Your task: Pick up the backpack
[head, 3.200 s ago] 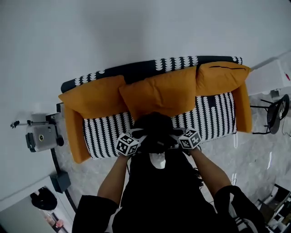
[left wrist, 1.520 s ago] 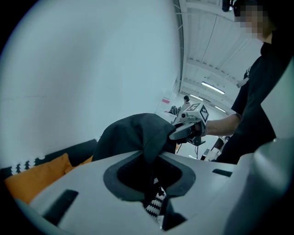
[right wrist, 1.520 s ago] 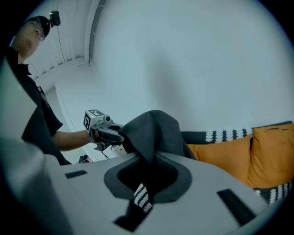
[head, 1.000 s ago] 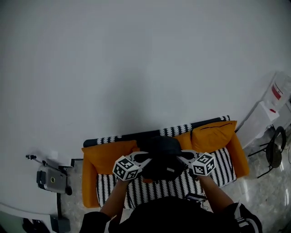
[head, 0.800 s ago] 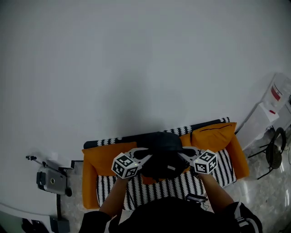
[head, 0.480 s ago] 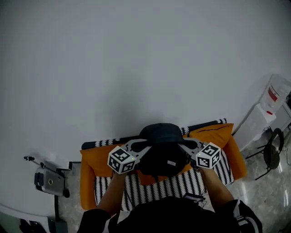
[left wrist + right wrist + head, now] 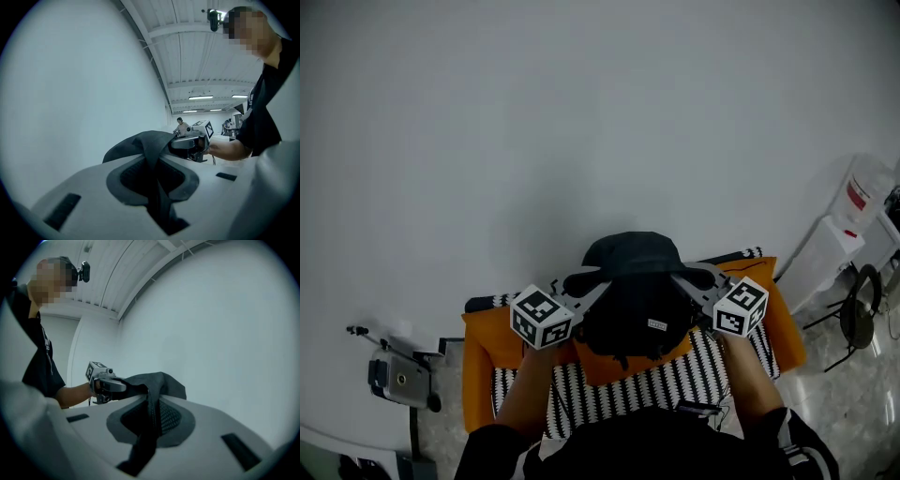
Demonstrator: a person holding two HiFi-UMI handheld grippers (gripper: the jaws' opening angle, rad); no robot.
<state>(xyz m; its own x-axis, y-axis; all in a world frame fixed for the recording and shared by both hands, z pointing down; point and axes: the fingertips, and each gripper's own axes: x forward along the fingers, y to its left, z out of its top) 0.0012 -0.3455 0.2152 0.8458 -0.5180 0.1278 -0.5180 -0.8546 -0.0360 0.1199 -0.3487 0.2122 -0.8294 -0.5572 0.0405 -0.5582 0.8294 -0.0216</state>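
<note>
**Backpack up over the sofa, one gripper on each side**

On my head view the black backpack [image 7: 633, 300] hangs over the middle of the sofa [image 7: 609, 394]. It covers part of the orange cushions [image 7: 483, 337] along the sofa's back, and its rounded top shows against the pale wall [image 7: 581, 112] behind the sofa.

My left gripper [image 7: 584, 284] has the bag's left side and my right gripper [image 7: 682, 279] has its right side. The two marker cubes sit just outside the bag, above the sofa's striped seat.

In the left gripper view the left gripper [image 7: 157, 187] has its jaws nearly together on a dark strap [image 7: 157, 159]. The strap runs up out of the gap to the body of the backpack [image 7: 136, 145]. The right gripper [image 7: 187, 143] shows just beyond, on the far side of the bag.

In the right gripper view the right gripper [image 7: 150, 423] is pinched down to a narrow gap on a dark strap [image 7: 151, 408] with mesh padding on it. That strap leads up to the backpack [image 7: 164, 383], and the left gripper [image 7: 110, 385] is on the opposite side.

A grey camera on a stand [image 7: 398, 382] is on the floor to the left of the sofa. A black chair [image 7: 862, 314] stands to the sofa's right.
</note>
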